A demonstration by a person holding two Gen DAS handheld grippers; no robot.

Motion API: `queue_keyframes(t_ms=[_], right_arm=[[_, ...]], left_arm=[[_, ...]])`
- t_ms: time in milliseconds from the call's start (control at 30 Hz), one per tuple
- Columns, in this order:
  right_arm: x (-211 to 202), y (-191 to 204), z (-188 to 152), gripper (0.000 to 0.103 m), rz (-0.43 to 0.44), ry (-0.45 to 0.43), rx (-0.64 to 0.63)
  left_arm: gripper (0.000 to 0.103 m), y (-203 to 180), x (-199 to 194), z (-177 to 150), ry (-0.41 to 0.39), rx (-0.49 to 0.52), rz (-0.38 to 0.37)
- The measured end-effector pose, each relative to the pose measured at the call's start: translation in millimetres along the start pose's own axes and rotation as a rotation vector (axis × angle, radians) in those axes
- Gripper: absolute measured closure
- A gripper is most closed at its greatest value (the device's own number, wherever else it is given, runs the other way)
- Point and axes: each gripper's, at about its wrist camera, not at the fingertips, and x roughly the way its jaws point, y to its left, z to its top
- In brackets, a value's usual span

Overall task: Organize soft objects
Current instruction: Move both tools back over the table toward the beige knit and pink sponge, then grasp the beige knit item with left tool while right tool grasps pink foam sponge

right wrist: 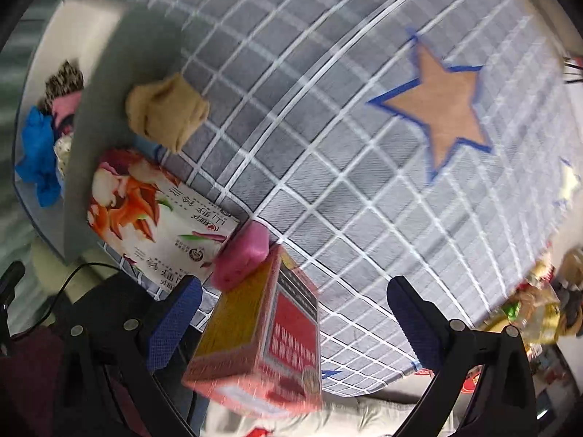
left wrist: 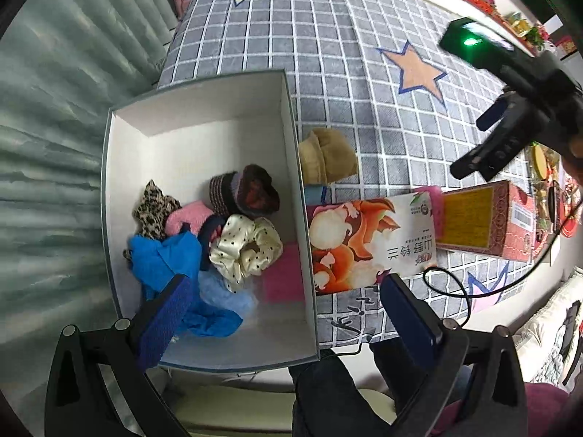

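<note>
A white open box (left wrist: pixel 291 138) stands on the checked rug and holds several soft things: a blue cloth (left wrist: pixel 164 255), a cream dotted scrunchie (left wrist: pixel 244 247), a pink piece, a leopard-print piece (left wrist: pixel 153 207) and a dark knitted piece (left wrist: pixel 244 191). My left gripper (left wrist: pixel 288 295) hovers open over the box's near right corner, nothing between its fingers. A tan hat (left wrist: pixel 328 156) (right wrist: pixel 167 113) lies on the rug just outside the box wall. A pink sponge (right wrist: pixel 244 255) sits between two cartons. My right gripper (right wrist: pixel 295 309) is open above the red carton (right wrist: pixel 262 342).
A flowered carton (left wrist: pixel 368 240) (right wrist: pixel 153 215) lies beside the box, with the red and yellow carton (left wrist: pixel 484 218) to its right. The grey checked rug (right wrist: pixel 364 182) with star patches stretches beyond. A black cable (left wrist: pixel 448 291) crosses the near side. A pale curtain (left wrist: pixel 54 145) hangs at the left.
</note>
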Motion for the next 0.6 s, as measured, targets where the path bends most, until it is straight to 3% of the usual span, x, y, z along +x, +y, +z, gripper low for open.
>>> queue_keyframes(t_ms=[200,433,533,600], right_arm=[[54,-6,29,0.001,0.064,0.133,-0.047],[100,-8,37,0.001,0.112,0.232,-0.093],[114,-10,33,0.001,0.101,0.25,-0.105],[111,-19,31,0.001,0.073,0.206,-0.081]], left_arm=[[0.0,-5,9,-3,0.042,-0.064,0.021],[0.0,-16,19,-2,0.085,-0.088,0.038],[0.0,-22,22,1,0.095,-0.077,0.044],[0.0,-27,23,5,0.1,-0.064,0.046]])
